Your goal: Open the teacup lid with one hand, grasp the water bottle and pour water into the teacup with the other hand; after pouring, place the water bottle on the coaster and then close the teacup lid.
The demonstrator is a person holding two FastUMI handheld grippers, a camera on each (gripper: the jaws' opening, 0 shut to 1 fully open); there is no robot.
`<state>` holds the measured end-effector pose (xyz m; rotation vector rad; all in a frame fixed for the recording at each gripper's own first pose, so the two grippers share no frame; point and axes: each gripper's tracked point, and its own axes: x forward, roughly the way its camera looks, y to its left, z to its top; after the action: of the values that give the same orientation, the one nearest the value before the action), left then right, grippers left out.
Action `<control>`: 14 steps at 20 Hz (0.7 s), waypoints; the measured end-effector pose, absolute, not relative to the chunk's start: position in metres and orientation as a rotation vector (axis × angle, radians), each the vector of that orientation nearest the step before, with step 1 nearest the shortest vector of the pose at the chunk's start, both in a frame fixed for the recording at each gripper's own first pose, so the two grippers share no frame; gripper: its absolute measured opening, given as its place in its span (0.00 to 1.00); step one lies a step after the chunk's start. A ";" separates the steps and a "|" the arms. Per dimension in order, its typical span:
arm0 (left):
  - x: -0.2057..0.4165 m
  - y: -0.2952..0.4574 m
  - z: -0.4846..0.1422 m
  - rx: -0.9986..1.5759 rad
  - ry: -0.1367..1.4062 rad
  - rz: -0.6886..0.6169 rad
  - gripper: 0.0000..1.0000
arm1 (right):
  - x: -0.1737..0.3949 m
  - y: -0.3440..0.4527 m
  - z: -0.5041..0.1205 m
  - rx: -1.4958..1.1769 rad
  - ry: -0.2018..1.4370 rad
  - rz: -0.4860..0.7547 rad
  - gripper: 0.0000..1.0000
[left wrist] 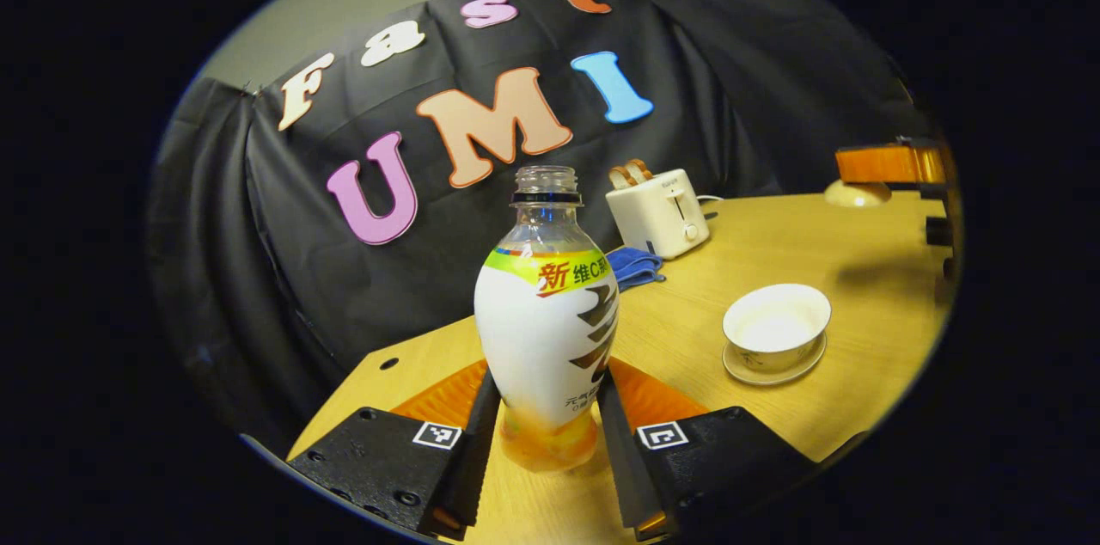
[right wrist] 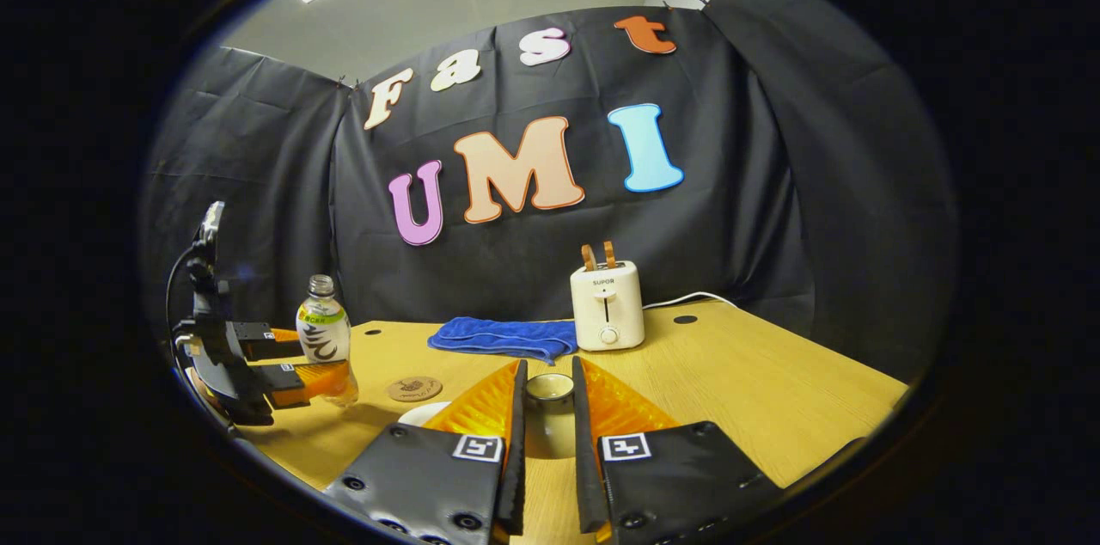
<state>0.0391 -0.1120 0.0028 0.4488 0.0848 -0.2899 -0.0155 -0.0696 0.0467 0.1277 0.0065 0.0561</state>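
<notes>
- My left gripper (left wrist: 550,433) is level and low over the desk (left wrist: 773,253), its two fingers clamped on the lower body of the water bottle (left wrist: 547,330), one on each side.
- The bottle stands upright between those fingers, cap off, its base at or just above the desk; I cannot tell if it touches.
- Ahead and to the right of the left gripper sits the teacup (left wrist: 777,327), uncovered, on its saucer (left wrist: 773,369).
- My right gripper (right wrist: 547,416) is also level, its fingers close together around the teacup lid (right wrist: 549,390), held knob-up; they appear to press on it.
- In the right gripper view, the left gripper (right wrist: 296,364) and bottle (right wrist: 324,339) are far to the left, and the coaster (right wrist: 414,388) lies on the desk between them and my right fingers.
- A toaster (right wrist: 607,304) and blue cloth (right wrist: 503,337) lie farther ahead.
</notes>
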 end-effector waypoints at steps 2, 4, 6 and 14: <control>0.037 -0.117 -0.003 0.496 0.095 -0.298 0.59 | -0.017 -0.069 0.047 0.125 0.004 0.057 0.27; 0.037 -0.124 -0.009 0.540 0.114 -0.315 0.59 | -0.019 -0.071 0.048 0.116 -0.002 0.050 0.27; 0.036 -0.132 -0.015 0.612 0.121 -0.325 0.59 | -0.020 -0.074 0.050 0.127 -0.011 0.046 0.29; 0.030 -0.156 -0.036 0.871 0.148 -0.371 0.59 | -0.021 -0.094 0.059 0.144 -0.033 0.021 0.25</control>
<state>0.0295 -0.1564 -0.0357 0.8708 0.1482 -0.3714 -0.0211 -0.0940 0.0592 0.1436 -0.0331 0.0207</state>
